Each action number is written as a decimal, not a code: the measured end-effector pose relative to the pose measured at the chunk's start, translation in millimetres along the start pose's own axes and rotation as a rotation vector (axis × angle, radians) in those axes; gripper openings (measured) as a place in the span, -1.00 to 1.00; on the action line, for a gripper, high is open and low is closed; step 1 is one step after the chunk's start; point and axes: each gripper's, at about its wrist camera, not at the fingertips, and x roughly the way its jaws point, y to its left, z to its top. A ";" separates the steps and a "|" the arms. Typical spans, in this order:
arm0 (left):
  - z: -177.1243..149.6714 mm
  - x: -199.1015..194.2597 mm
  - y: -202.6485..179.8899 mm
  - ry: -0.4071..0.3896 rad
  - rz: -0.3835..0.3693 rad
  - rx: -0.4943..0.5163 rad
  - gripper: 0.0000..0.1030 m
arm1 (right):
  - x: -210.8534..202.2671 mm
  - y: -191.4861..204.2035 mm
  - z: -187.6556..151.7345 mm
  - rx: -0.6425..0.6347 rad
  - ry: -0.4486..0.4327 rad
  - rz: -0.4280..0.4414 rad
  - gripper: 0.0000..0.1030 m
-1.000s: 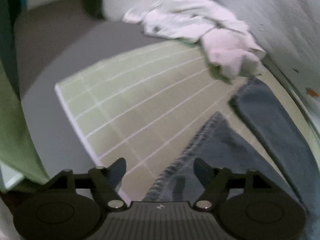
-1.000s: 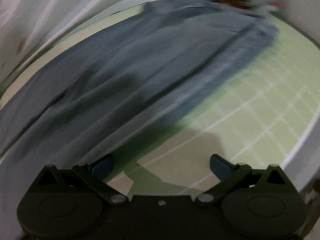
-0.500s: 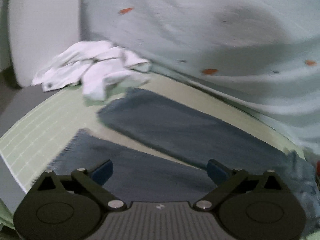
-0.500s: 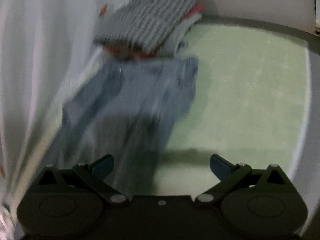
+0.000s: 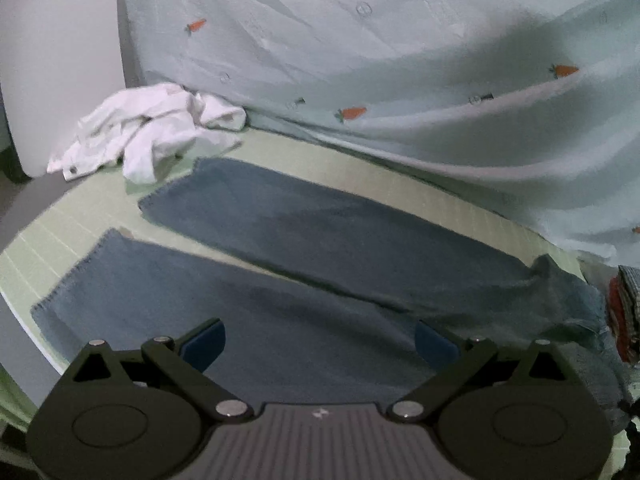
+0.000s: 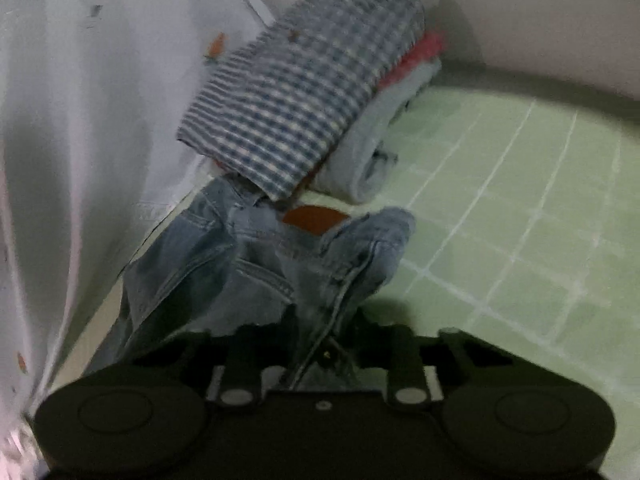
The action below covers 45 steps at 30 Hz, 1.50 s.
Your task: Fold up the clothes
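Blue jeans (image 5: pixel 304 248) lie flat on a green gridded mat (image 5: pixel 48 232), both legs spread toward the left. My left gripper (image 5: pixel 318 340) is open and empty, just above the near leg. In the right wrist view my right gripper (image 6: pixel 320 344) is shut on the jeans' waistband (image 6: pixel 280 264), which bunches up between the fingers; a brown patch (image 6: pixel 314 218) shows on it. The fingertips are hidden by the denim.
A crumpled white garment (image 5: pixel 148 136) lies at the mat's far left corner. A stack of folded clothes, checked shirt (image 6: pixel 304 100) on top, sits just beyond the waistband. A pale carrot-print sheet (image 5: pixel 380 60) hangs along the back edge.
My right gripper swung to the jeans' waist end and closed on the waistband. My left gripper turned from the hem to look along both legs, still open.
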 end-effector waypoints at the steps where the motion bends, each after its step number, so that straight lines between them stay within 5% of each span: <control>1: -1.3 0.2 -5.9 0.002 -0.008 0.008 0.95 | -16.5 -0.5 -1.4 -0.027 -0.022 0.001 -0.55; 5: -7.0 4.0 -26.8 0.012 -0.034 0.045 0.95 | -47.8 -11.7 -21.7 -0.235 -0.055 -0.089 -0.55; 8: -10.9 6.6 -36.5 0.028 -0.050 0.051 0.94 | -48.8 -35.7 -20.6 -0.109 0.020 -0.133 -0.55; 12: -16.5 7.5 -40.3 0.037 -0.061 0.039 0.95 | -53.0 -35.4 -24.7 -0.186 0.013 -0.147 -0.45; 15: -19.0 6.9 -39.5 0.043 -0.059 0.033 0.95 | -42.3 -39.3 -23.2 -0.170 0.065 -0.198 -0.08; 19: -21.3 7.0 -31.0 0.051 -0.037 0.007 0.95 | -44.5 -24.6 -17.3 -0.226 0.051 -0.241 0.75; 20: -21.8 8.0 -26.8 0.059 -0.032 -0.009 0.95 | -44.5 -28.0 -18.1 -0.204 0.069 -0.228 0.82; 30: -27.5 15.8 48.3 0.128 -0.048 -0.245 0.95 | -39.7 -46.0 -38.5 0.237 0.162 0.073 1.00; 35: -28.3 28.1 106.4 0.182 -0.079 -0.444 0.95 | -44.6 -42.6 -62.9 0.435 0.163 0.126 1.00; 38: -23.7 35.5 137.3 0.193 -0.051 -0.487 0.95 | -51.6 -24.0 -76.4 0.435 0.203 0.088 1.00; 41: -12.6 44.6 160.6 0.194 -0.036 -0.491 0.95 | -62.0 13.6 -89.5 0.306 0.220 -0.020 1.00; 45: 6.8 57.7 190.0 0.188 -0.016 -0.475 0.95 | -79.7 86.7 -106.5 0.039 0.128 -0.123 1.00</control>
